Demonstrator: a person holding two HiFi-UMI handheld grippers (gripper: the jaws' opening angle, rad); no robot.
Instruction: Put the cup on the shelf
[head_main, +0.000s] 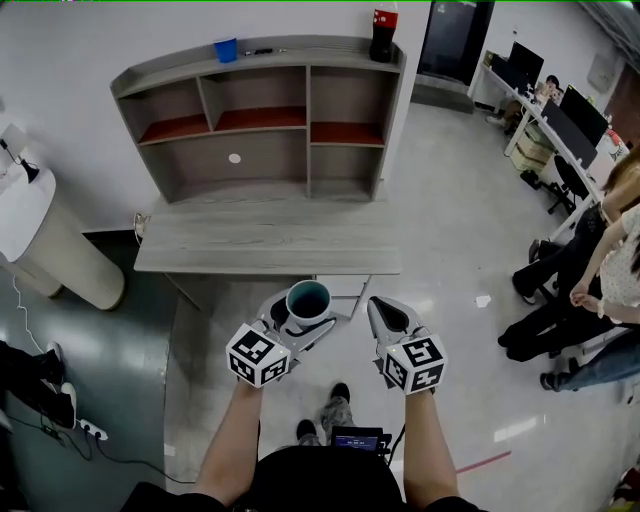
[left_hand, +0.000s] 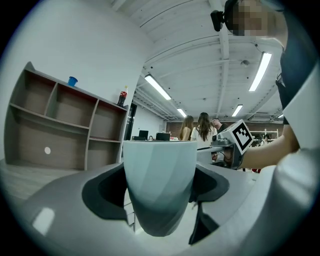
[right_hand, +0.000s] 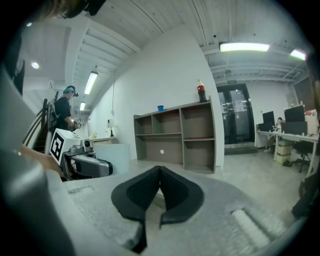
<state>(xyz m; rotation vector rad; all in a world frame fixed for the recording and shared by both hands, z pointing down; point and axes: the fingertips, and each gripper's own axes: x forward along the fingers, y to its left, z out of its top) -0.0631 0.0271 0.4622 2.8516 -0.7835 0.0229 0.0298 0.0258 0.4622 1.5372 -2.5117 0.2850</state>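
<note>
A pale teal cup (head_main: 307, 300) with a dark inside stands upright between the jaws of my left gripper (head_main: 300, 318), which is shut on it; in the left gripper view the cup (left_hand: 160, 185) fills the space between the grey jaws. My right gripper (head_main: 388, 317) is held beside it, shut with nothing between its dark pads (right_hand: 159, 192). Both hover just in front of the grey desk (head_main: 270, 245). The wooden shelf unit (head_main: 262, 120) with open compartments stands on the desk's far side against the wall.
A small blue cup (head_main: 226, 49) and a cola bottle (head_main: 383, 32) stand on the shelf's top. A beige cylinder (head_main: 50, 240) sits left of the desk. People sit at the right (head_main: 590, 270). Office desks with monitors (head_main: 560, 110) line the far right.
</note>
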